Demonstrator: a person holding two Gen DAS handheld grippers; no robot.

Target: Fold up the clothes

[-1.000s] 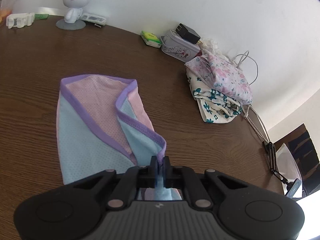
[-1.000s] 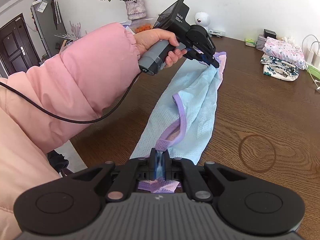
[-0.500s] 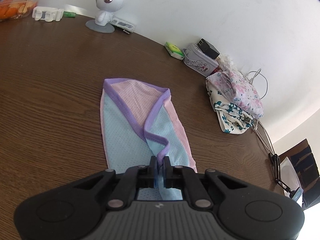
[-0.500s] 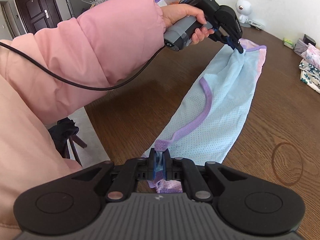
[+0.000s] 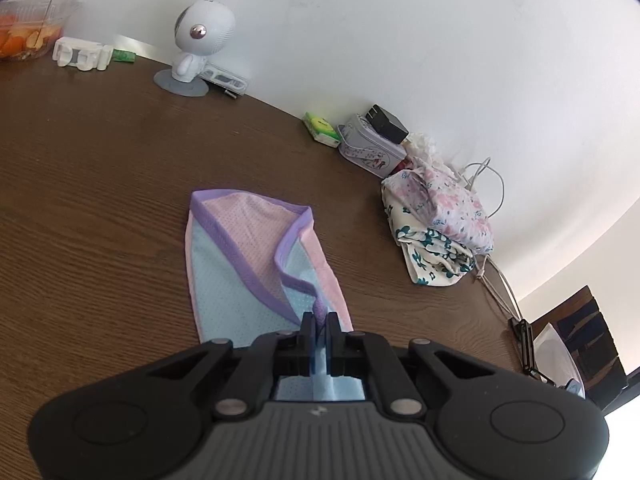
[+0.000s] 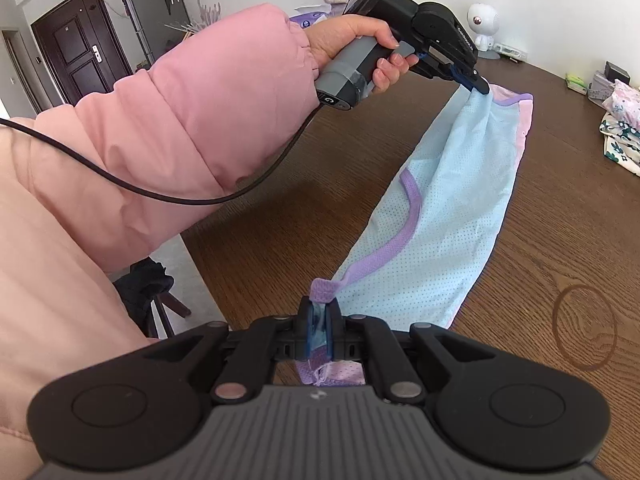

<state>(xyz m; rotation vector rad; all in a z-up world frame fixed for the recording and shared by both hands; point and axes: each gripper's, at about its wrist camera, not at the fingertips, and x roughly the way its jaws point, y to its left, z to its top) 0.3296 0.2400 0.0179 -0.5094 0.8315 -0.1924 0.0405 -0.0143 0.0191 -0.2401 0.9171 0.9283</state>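
A light blue and pink mesh garment with purple trim (image 5: 240, 264) is stretched between both grippers over the brown wooden table (image 5: 100, 184). My left gripper (image 5: 319, 322) is shut on its purple-trimmed edge; it also shows in the right wrist view (image 6: 478, 84), held up by a hand in a pink sleeve. My right gripper (image 6: 319, 312) is shut on the other end of the garment (image 6: 436, 232), at a purple strap. The far end of the garment lies on the table; the near part hangs lifted.
A pile of folded floral clothes (image 5: 436, 220) lies at the right by the wall, with cables beside it. A white robot figure (image 5: 200, 40), a patterned tin (image 5: 368, 150) and a green packet (image 5: 320, 128) stand along the back. The table's edge (image 6: 200, 264) runs at the left.
Both grippers have moved the held garment farther across the table toward the wall, keeping it stretched. The part lying on the table has slid and narrowed.
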